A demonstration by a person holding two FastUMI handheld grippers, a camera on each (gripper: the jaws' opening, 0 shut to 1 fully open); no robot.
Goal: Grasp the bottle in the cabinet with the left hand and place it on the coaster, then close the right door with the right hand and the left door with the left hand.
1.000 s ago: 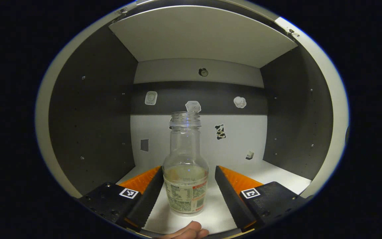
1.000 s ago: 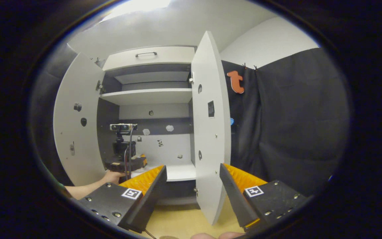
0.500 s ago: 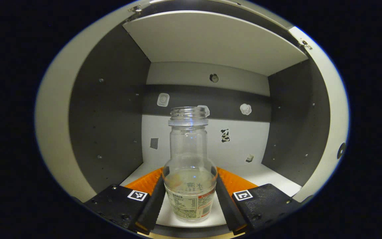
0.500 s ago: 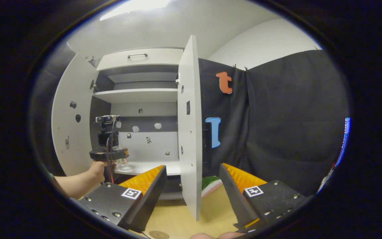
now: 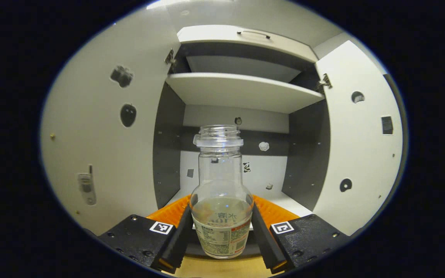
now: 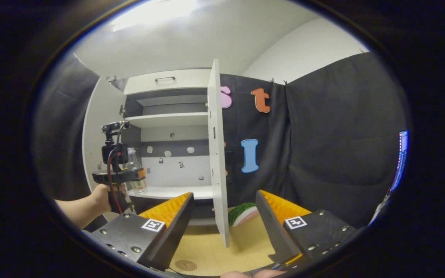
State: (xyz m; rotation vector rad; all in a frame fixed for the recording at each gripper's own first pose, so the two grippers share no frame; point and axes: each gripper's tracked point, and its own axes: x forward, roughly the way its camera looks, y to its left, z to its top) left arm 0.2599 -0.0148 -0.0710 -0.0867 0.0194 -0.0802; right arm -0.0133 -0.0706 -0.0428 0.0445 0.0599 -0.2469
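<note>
A clear glass bottle (image 5: 221, 216) with a label and a little pale liquid stands upright between my left gripper's (image 5: 220, 208) two fingers, which press on its lower body. It is held in front of the open cabinet (image 5: 242, 90), off the lower shelf. In the right gripper view the left gripper (image 6: 120, 175) holds the bottle (image 6: 135, 170) at the cabinet's left front, with a hand (image 6: 101, 193) on its grip. My right gripper (image 6: 224, 195) is open and holds nothing, low over the table. A round coaster (image 6: 185, 265) lies on the table just below it.
Both cabinet doors stand open: the left door (image 5: 91, 135) and the right door (image 5: 361, 146), whose edge (image 6: 218, 154) faces my right gripper. A watermelon-slice object (image 6: 243, 212) lies on the yellow table (image 6: 214, 251) behind that door. Black cloth hangs on the right.
My left gripper shut on the bottle and drew back out of the cabinet with it, so both doors now show. The right gripper's view shifted; the coaster came into sight.
</note>
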